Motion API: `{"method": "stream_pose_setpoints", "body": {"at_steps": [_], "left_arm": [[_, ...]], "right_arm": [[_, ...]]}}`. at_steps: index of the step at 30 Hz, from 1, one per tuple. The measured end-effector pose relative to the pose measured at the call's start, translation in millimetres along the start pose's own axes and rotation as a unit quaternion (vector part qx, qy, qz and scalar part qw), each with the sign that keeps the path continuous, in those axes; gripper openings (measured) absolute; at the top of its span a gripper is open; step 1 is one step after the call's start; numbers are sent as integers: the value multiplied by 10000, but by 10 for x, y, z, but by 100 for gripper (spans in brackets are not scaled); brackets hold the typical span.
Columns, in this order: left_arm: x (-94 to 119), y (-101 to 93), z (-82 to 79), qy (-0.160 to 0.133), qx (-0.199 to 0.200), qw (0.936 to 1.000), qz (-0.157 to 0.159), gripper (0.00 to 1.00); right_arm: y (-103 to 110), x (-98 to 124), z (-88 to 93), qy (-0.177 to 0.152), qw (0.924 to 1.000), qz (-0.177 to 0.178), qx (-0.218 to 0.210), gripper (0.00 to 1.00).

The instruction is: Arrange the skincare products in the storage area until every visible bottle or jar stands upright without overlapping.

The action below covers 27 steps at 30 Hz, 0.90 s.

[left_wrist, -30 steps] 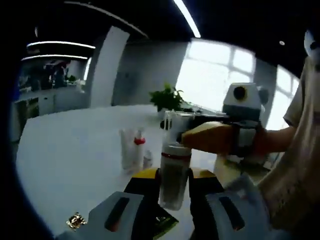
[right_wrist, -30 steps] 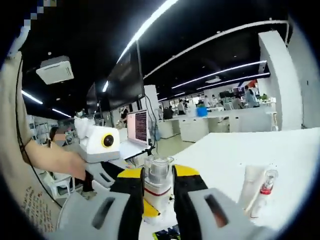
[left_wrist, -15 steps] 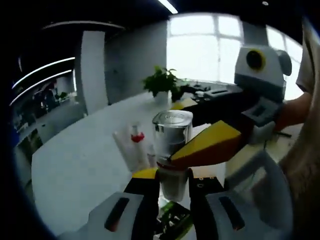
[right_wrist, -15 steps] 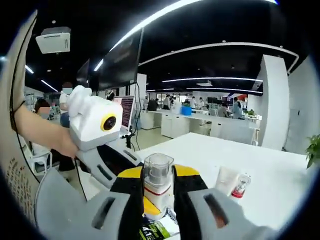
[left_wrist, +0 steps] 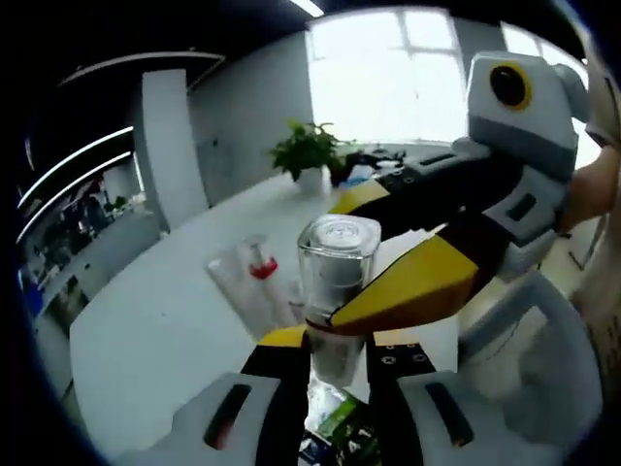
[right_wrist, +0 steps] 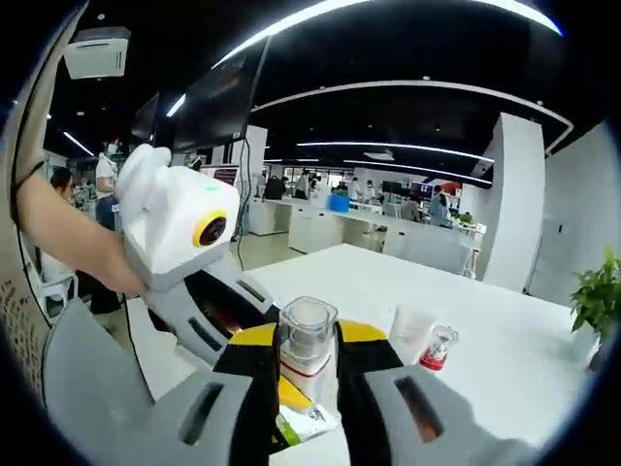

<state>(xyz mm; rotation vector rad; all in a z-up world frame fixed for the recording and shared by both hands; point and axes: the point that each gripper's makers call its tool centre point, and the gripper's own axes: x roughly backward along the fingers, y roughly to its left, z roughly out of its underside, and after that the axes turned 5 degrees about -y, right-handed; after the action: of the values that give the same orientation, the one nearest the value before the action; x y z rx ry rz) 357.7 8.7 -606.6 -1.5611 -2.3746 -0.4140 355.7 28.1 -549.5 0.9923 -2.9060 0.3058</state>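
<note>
A bottle (left_wrist: 337, 254) with a clear square cap and a red band is held above the white table (left_wrist: 155, 320). My left gripper (left_wrist: 337, 345) is shut on its lower body. My right gripper (left_wrist: 342, 264) comes in from the right, its yellow jaws clamped on the cap end. In the right gripper view the same bottle (right_wrist: 306, 335) stands between my right gripper (right_wrist: 308, 342), and the left gripper (right_wrist: 254, 313) reaches in from the left. A pale tube (left_wrist: 236, 282) and a small red-capped bottle (left_wrist: 260, 266) lie on the table beyond.
A green and black packet (left_wrist: 342, 435) lies on the table under the grippers. The tube (right_wrist: 411, 324) and red-capped bottle (right_wrist: 438, 346) lie toward the table's middle. A potted plant (left_wrist: 306, 150) stands at the far edge. A person's arm (right_wrist: 68, 243) holds the left gripper.
Both hands have swung and tilted together with the bottle held between them. The right gripper now sits closer and larger over the cap. The tube and red-capped bottle have stayed put.
</note>
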Motion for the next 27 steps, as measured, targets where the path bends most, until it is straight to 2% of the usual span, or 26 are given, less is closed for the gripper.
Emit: {"method": "stream_pose_setpoints", "body": {"at_steps": [11,27], "left_arm": [[-260,80,128,23,-19,9999,127,18],[-661,243,443,155,149,9991,369,18]], "right_arm": [[-173,-65,231,264,9993,274,-49,21],[-419,-263,681,771,9955,494,-251,21]]}}
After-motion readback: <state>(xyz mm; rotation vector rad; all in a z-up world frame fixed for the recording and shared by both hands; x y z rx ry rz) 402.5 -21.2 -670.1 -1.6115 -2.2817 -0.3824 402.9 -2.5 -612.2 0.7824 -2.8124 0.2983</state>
